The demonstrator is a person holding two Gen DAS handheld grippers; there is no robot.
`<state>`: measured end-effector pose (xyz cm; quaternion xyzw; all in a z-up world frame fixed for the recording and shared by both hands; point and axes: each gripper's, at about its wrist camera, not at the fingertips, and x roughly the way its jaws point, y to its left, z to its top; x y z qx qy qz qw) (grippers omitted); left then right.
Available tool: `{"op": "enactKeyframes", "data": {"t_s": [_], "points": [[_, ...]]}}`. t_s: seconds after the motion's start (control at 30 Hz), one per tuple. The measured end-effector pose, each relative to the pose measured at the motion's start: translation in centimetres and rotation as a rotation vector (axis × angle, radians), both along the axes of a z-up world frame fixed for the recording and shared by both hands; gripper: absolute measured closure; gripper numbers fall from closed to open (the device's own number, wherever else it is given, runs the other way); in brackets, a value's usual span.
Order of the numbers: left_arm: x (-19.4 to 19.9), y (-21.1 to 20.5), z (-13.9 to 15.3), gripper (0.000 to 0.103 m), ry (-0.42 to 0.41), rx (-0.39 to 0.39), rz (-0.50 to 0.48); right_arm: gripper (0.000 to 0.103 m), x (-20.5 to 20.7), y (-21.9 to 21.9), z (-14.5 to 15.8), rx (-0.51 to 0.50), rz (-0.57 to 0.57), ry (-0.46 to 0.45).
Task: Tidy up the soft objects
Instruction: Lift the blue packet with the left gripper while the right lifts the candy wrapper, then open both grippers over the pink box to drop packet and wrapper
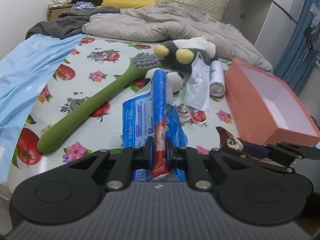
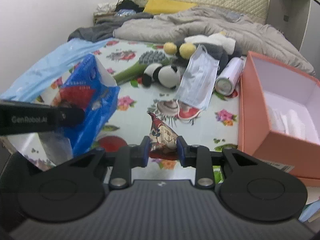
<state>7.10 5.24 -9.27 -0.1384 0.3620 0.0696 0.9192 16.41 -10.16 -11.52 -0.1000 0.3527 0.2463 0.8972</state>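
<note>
Left tool (image 1: 159, 150) pinches a blue plastic bag (image 1: 158, 108) by a bunched fold, pads pressed tight on it; the bag's lower end is hidden behind the tool body, and its print is too small to read. From the right wrist view the same bag (image 2: 90, 100) hangs lifted over the left side of the bed, blurred, with the left tool's finger (image 2: 40, 118) crossing in front of it. Right tool (image 2: 163, 148) pinches a small printed pouch (image 2: 162, 130) with a cartoon pattern, pads touching both sides; its near end sits hidden between the fingers. In the left view the pouch (image 1: 230, 140) shows only partly at the right edge, just in front of the box. Bed sheet (image 1: 104, 104) with fruit and flower print carries the rest: a green long-handled brush (image 1: 90, 108) lying diagonal, a panda plush (image 2: 160, 75) half hidden behind the bag in the left view, a black-white plush with yellow balls (image 1: 180, 52), a face mask (image 2: 197, 80) leaning against that plush, and a spray can (image 2: 229, 78) lying just beside the open orange box (image 2: 258, 120). Box is cut off at the right edge; the white contents inside are hard to make out. Grey quilt (image 1: 160, 26) and yellow pillow (image 1: 128, 0) are bunched at the far end. Light blue cloth (image 1: 30, 64) covers the bed's left side.
</note>
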Motion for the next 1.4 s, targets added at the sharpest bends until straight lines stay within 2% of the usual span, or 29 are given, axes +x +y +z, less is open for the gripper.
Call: {"op": "enactKeyframes", "data": {"t_s": [0.23,0.47,0.7,0.87,0.93,1.17,1.23,1.33,1.4], "points": [[1.0,0.3,3.2,0.089,-0.037,-0.068,-0.039,0.072,0.2,-0.8,3.5,0.028,-0.018,-0.068],[3.5,-0.3,7.8,0.089,-0.106,-0.105,-0.099,0.072,0.9,-2.2,7.5,0.054,-0.042,-0.154],[7.0,-3.4,12.5,0.089,-0.175,-0.108,-0.181,0.072,2.4,-5.2,11.6,0.086,-0.109,-0.243],[9.5,-6.5,14.2,0.089,-0.202,-0.156,-0.250,0.072,3.7,-8.0,13.6,0.085,-0.157,-0.297],[10.4,-8.1,14.5,0.089,-0.193,-0.150,-0.273,0.072,4.2,-9.3,14.3,0.086,-0.179,-0.313],[14.3,-13.8,15.6,0.089,-0.198,-0.103,-0.356,0.072,6.9,-14.2,14.4,0.091,-0.261,-0.297],[15.6,-15.2,15.7,0.088,-0.195,-0.093,-0.378,0.072,7.9,-15.6,14.1,0.084,-0.286,-0.277],[17.4,-18.2,15.7,0.088,-0.201,-0.028,-0.409,0.072,9.3,-17.6,13.2,0.076,-0.321,-0.236],[18.9,-19.9,15.0,0.088,-0.178,-0.030,-0.437,0.072,10.1,-18.7,12.4,0.081,-0.340,-0.194]]}}
